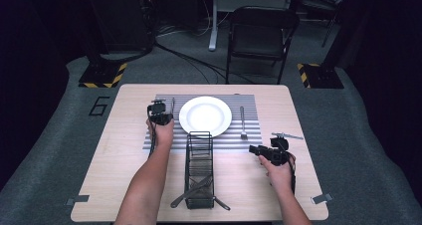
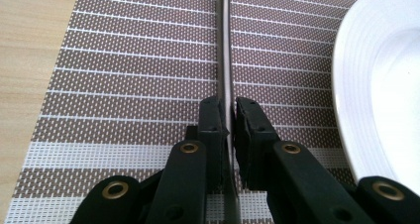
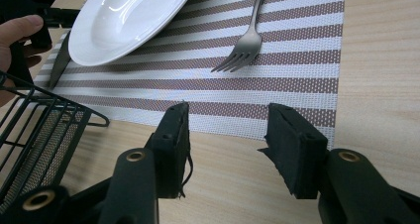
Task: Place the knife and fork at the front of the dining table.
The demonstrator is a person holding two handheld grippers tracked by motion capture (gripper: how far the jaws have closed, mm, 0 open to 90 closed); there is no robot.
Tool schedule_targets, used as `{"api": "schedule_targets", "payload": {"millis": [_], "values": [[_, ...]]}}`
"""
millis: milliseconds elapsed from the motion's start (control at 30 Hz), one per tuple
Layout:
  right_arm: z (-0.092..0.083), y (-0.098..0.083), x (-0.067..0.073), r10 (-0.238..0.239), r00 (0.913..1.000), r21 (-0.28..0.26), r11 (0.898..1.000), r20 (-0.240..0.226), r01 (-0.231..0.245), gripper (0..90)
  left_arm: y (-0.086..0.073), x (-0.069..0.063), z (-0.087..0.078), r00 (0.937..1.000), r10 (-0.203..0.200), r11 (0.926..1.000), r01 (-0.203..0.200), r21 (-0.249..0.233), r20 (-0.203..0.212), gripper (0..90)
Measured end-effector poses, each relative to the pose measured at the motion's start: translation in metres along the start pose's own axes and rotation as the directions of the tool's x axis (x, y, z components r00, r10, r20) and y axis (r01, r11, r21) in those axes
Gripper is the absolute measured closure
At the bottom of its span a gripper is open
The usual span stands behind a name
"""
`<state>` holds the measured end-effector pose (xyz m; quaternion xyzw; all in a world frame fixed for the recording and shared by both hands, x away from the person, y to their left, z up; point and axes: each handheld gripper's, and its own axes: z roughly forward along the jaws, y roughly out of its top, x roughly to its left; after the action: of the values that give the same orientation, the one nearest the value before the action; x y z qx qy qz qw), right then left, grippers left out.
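A white plate (image 1: 205, 115) rests on a striped placemat (image 1: 259, 105), with a fork (image 1: 243, 122) lying to its right. Left of the plate a knife (image 2: 225, 45) lies on the mat, and my left gripper (image 2: 230, 116) is shut on its thin metal handle. In the high view that gripper (image 1: 159, 108) sits at the mat's left side, the knife (image 1: 172, 104) beside it. My right gripper (image 1: 255, 149) hovers low over bare wood near the mat's front right corner. Its jaws (image 3: 228, 122) stand open with nothing between them, pointing toward the fork (image 3: 247, 40) and plate (image 3: 124, 16).
A black wire caddy (image 1: 199, 160) stands in front of the plate with utensils lying in its near end. A small metal piece (image 1: 287, 135) lies on the table at the right. A folding chair (image 1: 261, 33) stands beyond the far edge.
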<state>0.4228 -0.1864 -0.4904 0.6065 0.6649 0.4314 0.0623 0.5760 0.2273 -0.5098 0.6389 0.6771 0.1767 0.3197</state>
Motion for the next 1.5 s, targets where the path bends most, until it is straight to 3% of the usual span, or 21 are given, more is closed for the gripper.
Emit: {"api": "schedule_targets", "payload": {"millis": [233, 433, 633, 833, 1133, 1367, 1500], "values": [[0.0, 0.0, -0.002, -0.007, 1.0, -0.011, 1.0, 0.0, 0.007, 51.2, 0.0, 0.001, -0.001, 0.9998, 0.009, 1.0, -0.009, -0.003, -0.018, 80.9], [-0.001, 0.001, -0.002, 0.004, 1.0, -0.007, 1.0, 0.001, -0.004, 51.2, -0.001, 0.006, -0.006, 0.9996, 0.026, 0.9995, -0.027, -0.016, -0.008, 69.5], [-0.002, 0.001, -0.001, -0.003, 1.0, -0.019, 1.0, 0.005, 0.003, 51.2, -0.001, 0.017, -0.017, 0.9997, 0.023, 0.9994, -0.023, -0.026, -0.004, 65.2], [-0.002, 0.0, -0.003, -0.001, 1.0, -0.016, 1.0, 0.006, 0.001, 51.2, 0.002, 0.023, -0.03, 0.9992, 0.02, 0.9989, -0.019, -0.042, 0.034, 59.6], [-0.002, 0.0, -0.001, -0.007, 0.9999, -0.019, 1.0, 0.01, 0.008, 51.1, -0.006, 0.029, -0.053, 0.9909, 0.088, 0.9944, -0.081, -0.068, 0.102, 51.6], [-0.002, 0.002, 0.001, -0.015, 0.9998, -0.026, 1.0, 0.01, 0.015, 51.1, -0.007, 0.037, -0.082, 0.9822, 0.141, 0.9867, -0.129, -0.098, 0.124, 48.4], [-0.002, 0.003, 0.002, -0.026, 0.9996, -0.032, 0.999, 0.011, 0.026, 51.1, -0.008, 0.041, -0.099, 0.9787, 0.153, 0.983, -0.137, -0.122, 0.136, 46.8]]}}
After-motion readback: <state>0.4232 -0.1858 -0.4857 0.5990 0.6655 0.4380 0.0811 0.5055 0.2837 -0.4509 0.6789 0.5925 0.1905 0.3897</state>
